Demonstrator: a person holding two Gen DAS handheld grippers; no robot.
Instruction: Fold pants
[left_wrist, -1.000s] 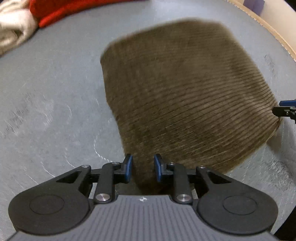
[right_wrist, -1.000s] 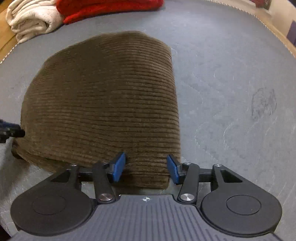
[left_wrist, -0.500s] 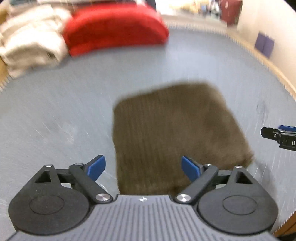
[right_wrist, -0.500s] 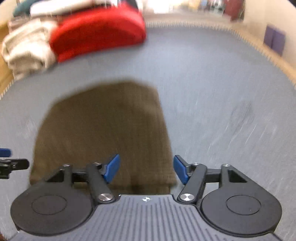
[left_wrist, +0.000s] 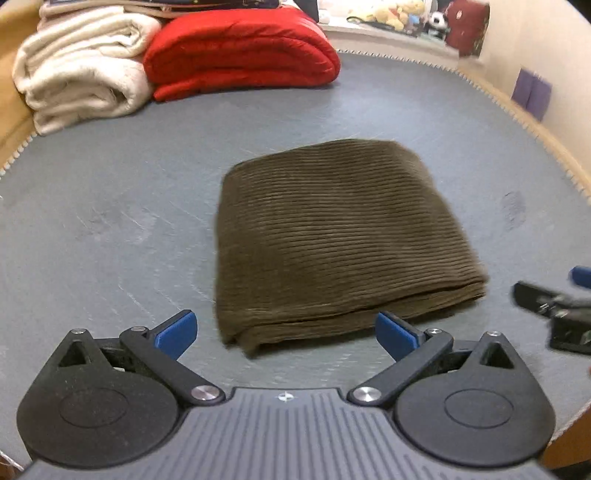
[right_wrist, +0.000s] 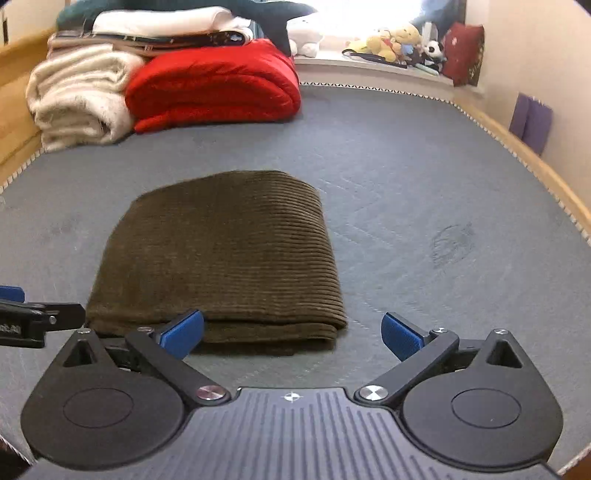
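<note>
Pants (left_wrist: 332, 236) sit folded into a thick brown corduroy square on the grey mattress (left_wrist: 110, 192), roughly mid-bed, ribs running across. In the right wrist view the pants (right_wrist: 221, 258) show a rounded fold along the right side, with stacked layers along the near edge.

Left claw (left_wrist: 286, 332) is spread wide — its jaws have just been opening, and nothing is pinched between the blue pads (left_wrist: 175, 332). The near left corner of the pants lies past the gap, apart from both pads. Right claw (right_wrist: 291, 334) is the same deal: jaws wide apart, just been opening, nothing gripped. Its left pad (right_wrist: 183, 332) overlaps the near edge of the pants in the picture, but I can't tell if it actually touches the cloth.

Each claw peeks into the other's view — the right claw (left_wrist: 550, 306) shows blurry at the right edge of the left wrist view, just beside the near right corner of the pants, and the left claw (right_wrist: 33, 317) shows at the left edge of the right wrist view, by the near left corner.

Far end of the bed has a folded red blanket (right_wrist: 214, 88) with a cream blanket (right_wrist: 77, 99) touching it on the left. Plush toys (right_wrist: 391, 40) sit on a ledge beyond. Wooden frame (right_wrist: 532, 162) runs along the right side.
</note>
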